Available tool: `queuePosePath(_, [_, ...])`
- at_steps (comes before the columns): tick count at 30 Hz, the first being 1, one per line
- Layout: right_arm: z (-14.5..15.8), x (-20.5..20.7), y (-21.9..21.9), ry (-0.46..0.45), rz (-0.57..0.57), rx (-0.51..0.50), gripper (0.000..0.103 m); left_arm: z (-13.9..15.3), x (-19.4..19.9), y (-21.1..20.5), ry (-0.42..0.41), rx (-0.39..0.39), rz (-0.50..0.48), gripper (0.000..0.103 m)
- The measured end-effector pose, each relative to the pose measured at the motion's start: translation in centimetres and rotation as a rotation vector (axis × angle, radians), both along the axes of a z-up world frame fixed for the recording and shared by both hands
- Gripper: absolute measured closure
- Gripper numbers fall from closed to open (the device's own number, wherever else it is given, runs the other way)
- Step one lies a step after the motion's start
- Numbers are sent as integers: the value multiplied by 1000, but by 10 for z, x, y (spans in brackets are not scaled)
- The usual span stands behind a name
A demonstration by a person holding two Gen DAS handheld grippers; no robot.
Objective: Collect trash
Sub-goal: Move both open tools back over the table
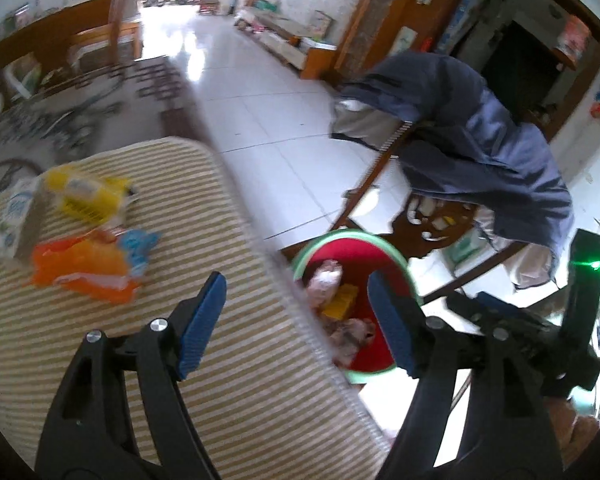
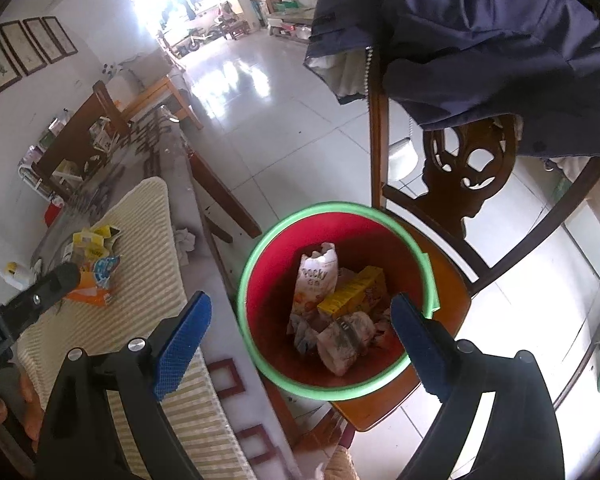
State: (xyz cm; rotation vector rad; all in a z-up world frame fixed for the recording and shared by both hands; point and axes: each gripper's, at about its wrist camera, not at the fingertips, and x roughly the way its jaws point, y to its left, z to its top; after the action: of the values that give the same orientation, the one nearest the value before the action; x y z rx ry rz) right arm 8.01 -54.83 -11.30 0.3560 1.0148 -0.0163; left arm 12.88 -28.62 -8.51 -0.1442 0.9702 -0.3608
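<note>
The bucket stands on the seat of a chair, just beside the desk edge. In the bucket lie a snack bag, a carton to its right, and crumpled wrappers in front of them. A jacket hangs over the chair back, behind the bucket. Left of the bucket, a mat covers the desk; on the mat lie a torn packet, a flattened box behind it, and another carton at the far left.
</note>
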Motion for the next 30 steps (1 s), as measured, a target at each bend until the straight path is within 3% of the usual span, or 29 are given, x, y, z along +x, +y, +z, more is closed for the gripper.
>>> queuePosePath(3, [1,4,15,1,28,-7,15,-6,0,35,11,23,78,32])
queuePosePath(11, [0,11,69,7,101,-16,15,-21,-5,179,40,93,377,32])
queuePosePath(16, [-1,13,112,17,135,-19,15,-25,-9,256,45,137,484,32])
queuePosePath(23, [1,3,173,23,162,-49,15,-44,20,321,75,165,495,32])
queuePosePath(30, [0,-19,220,36,140,-64,15,-64,60,341,104,176,407,32])
